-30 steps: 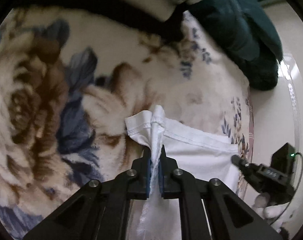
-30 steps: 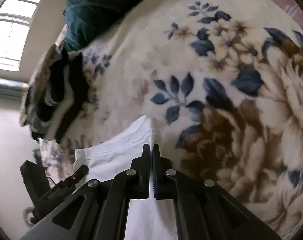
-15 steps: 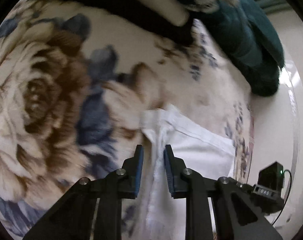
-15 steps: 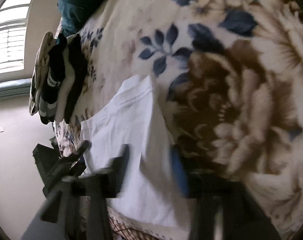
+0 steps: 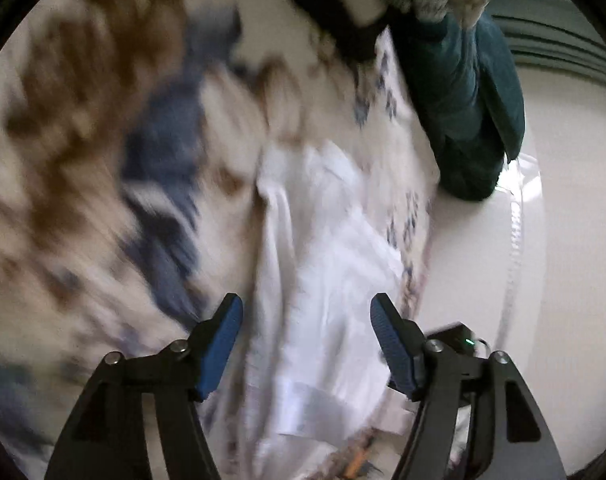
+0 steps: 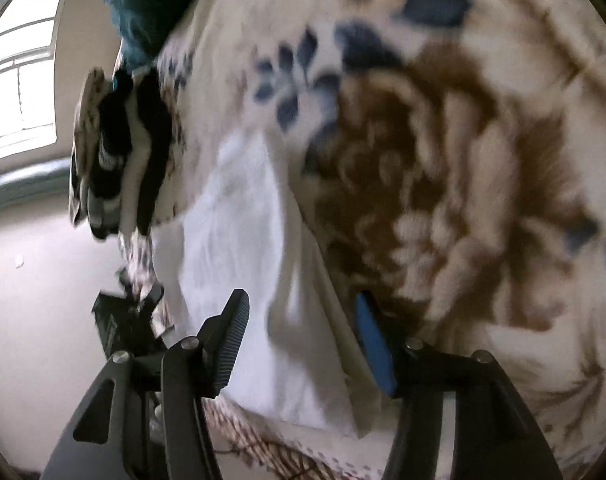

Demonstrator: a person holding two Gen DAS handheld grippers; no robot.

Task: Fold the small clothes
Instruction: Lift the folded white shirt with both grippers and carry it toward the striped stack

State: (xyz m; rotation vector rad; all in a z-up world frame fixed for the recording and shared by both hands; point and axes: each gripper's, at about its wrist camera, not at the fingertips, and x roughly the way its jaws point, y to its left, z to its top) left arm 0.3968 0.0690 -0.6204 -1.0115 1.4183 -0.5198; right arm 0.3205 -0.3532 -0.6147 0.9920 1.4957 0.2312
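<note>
Both claws, left claw (image 5: 306, 340) and right claw (image 6: 301, 336), stand wide open, holding nothing, over the white garment (image 6: 239, 248); a fold seems finished, next needs a fresh edge grip.

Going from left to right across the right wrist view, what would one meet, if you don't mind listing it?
Window → pile of dark and light clothes → white garment → brown flower on the floral blanket.

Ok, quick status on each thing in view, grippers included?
Left gripper: open, holding nothing.
Right gripper: open, holding nothing.
White garment: released, lying on the blanket, partly folded, wrinkled.
Dark clothes: piled at the blanket's edge.
Teal fabric: bunched at the blanket's edge.
</note>
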